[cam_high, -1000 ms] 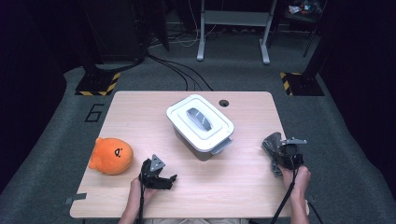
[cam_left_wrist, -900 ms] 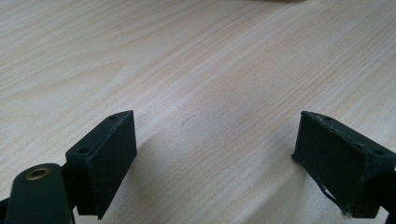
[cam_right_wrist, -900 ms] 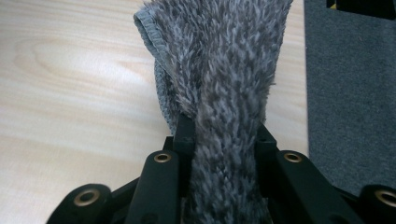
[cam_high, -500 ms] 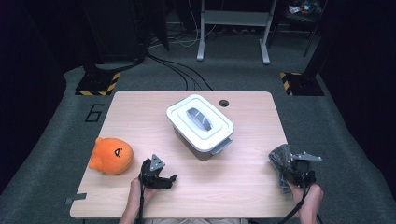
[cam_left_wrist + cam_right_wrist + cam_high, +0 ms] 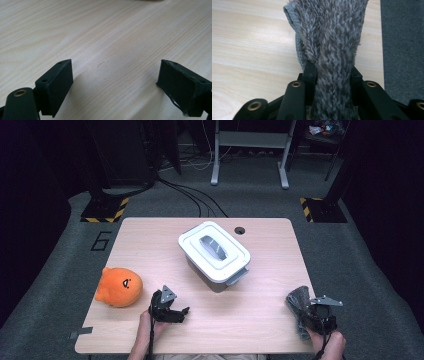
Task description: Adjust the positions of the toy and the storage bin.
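Left tongs (image 5: pixel 172 312) were released, jaws wide over bare table (image 5: pixel 260 310), nothing between them; plush (image 5: pixel 119 287) sat just to their left, bin (image 5: pixel 215 254) ahead and right. Right tongs (image 5: pixel 309 312) were grasping the cloth (image 5: pixel 329 37) at the table's right edge, jaws just easing open with the cloth between them. Cloth's long axis ran straight ahead along the jaws. Right hand (image 5: pixel 331 344) was much the nearer; the bin lay ahead-left of it.
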`<state>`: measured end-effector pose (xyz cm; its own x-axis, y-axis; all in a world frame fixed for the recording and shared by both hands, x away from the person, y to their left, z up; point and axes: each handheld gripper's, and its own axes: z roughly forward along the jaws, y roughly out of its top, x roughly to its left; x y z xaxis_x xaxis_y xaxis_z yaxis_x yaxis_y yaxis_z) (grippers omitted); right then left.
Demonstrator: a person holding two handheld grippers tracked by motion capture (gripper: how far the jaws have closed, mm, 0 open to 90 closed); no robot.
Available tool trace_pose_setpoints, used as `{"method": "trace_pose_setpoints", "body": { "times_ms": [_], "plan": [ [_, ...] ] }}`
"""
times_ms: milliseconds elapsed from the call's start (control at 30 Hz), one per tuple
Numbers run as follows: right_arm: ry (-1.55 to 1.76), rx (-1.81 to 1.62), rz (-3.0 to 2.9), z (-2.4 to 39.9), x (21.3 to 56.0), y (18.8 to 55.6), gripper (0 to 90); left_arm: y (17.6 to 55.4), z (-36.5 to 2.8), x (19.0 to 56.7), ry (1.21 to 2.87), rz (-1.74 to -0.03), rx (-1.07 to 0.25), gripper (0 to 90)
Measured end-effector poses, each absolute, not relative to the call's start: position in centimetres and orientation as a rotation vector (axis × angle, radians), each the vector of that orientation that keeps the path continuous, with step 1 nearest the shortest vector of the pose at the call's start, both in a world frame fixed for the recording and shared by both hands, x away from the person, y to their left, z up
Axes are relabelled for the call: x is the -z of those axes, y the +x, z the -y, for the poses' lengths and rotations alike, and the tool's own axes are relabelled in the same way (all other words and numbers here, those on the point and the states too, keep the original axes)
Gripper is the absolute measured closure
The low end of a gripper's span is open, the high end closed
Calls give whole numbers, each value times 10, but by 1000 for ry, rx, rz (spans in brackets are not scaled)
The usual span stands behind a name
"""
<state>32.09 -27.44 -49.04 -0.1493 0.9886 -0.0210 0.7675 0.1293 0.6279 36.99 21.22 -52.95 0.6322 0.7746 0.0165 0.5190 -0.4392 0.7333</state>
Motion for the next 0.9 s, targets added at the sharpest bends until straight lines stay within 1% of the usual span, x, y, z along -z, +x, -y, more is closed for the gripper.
{"method": "trace_pose_setpoints", "body": {
  "times_ms": [33,67,133,200,233,333,633,900],
  "plan": [
    [1686,-660,-1988,275,494,322,641,370,-212,530,2139,-1006,-460,124],
    [1692,-644,-1998,275,498,323,593,370,-212,530,2140,-1006,-460,124],
    [1711,-647,-2002,275,502,324,467,370,-212,530,2140,-1006,-460,124],
    [1707,-653,-1997,275,501,325,287,370,-213,529,2143,-1003,-467,125],
    [1718,-643,-1996,274,499,326,235,370,-212,530,2139,-1007,-459,125],
    [1688,-658,-2009,273,492,325,156,370,-212,530,2137,-1006,-467,125],
    [1586,-727,-2054,258,461,326,113,370,-212,529,2141,-1006,-463,124],
    [1440,-855,-2115,230,441,347,99,370,-212,529,2141,-1007,-464,124]
  ]
}}
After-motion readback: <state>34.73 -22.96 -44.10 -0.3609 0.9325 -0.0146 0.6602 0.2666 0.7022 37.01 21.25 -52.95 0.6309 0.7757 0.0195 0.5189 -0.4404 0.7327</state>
